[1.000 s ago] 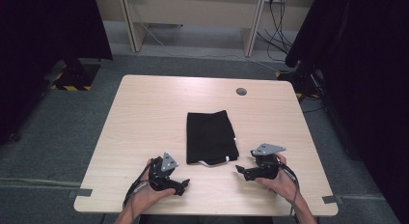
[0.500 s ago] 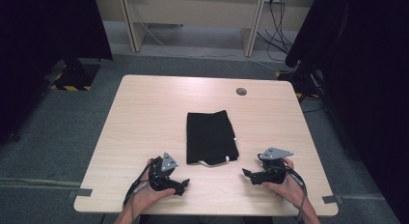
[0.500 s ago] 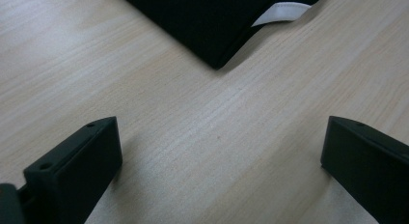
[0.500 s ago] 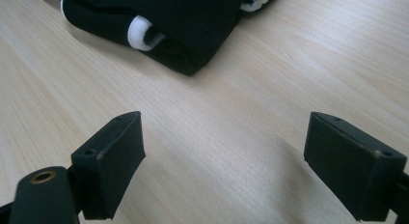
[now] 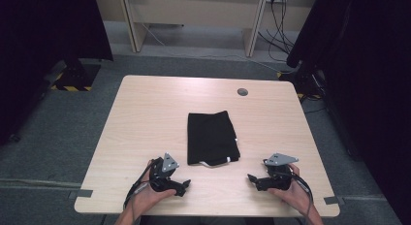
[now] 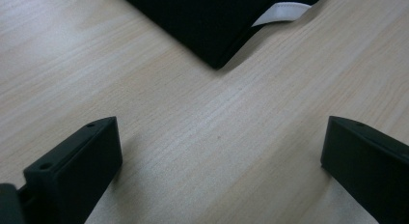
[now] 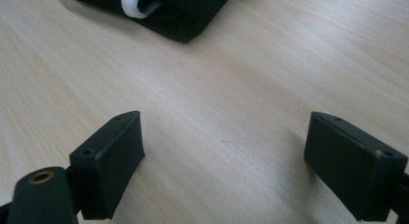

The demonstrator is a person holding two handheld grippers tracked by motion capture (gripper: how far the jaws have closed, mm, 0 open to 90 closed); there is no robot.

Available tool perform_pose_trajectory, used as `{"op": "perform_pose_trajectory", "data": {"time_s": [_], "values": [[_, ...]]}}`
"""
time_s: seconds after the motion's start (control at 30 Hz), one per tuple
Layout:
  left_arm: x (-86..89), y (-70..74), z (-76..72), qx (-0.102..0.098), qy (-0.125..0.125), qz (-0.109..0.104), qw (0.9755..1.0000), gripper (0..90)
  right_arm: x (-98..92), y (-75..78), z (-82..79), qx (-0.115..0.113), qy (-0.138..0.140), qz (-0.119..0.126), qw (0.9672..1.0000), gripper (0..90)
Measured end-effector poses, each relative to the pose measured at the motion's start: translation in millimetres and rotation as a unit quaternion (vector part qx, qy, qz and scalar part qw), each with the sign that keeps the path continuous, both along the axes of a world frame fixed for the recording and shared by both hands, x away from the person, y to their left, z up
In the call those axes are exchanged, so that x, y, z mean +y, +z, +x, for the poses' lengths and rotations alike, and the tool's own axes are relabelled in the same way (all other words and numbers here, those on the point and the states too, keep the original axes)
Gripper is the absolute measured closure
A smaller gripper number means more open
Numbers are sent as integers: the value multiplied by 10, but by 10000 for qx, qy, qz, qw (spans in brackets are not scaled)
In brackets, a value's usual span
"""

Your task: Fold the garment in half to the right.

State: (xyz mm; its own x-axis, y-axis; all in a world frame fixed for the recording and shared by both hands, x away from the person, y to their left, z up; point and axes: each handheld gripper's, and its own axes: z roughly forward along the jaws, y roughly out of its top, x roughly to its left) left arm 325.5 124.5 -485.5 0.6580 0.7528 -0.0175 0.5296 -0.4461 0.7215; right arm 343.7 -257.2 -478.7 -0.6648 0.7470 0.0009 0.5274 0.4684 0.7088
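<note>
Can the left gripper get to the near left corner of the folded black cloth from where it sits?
Probably yes. The left gripper is open, and bare table lies between its jaws and the corner of the folded black cloth, with nothing in between.

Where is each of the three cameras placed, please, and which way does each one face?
High view: above the person's side, looking forward and down on the table; both hands, left claw, right claw.
Left gripper view: rides the left claw, facing the black folded cloth; open jaws.
Right gripper view: rides the right claw, facing the cloth; open jaws.
Shared: the cloth's white strip.
</note>
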Motion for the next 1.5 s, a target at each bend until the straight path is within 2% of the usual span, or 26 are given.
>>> {"op": "perform_pose_trajectory", "data": {"time_s": [1.07, 1.5], "values": [[0, 0, 0, -1, 2, 0, 10000, 0, -205, -1, -292, -7, -78, 5, 10000, 139], [0, 0, 0, -2, 4, -1, 10000, 0, -227, -1, -331, -3, -72, 8, 10000, 138]]}}
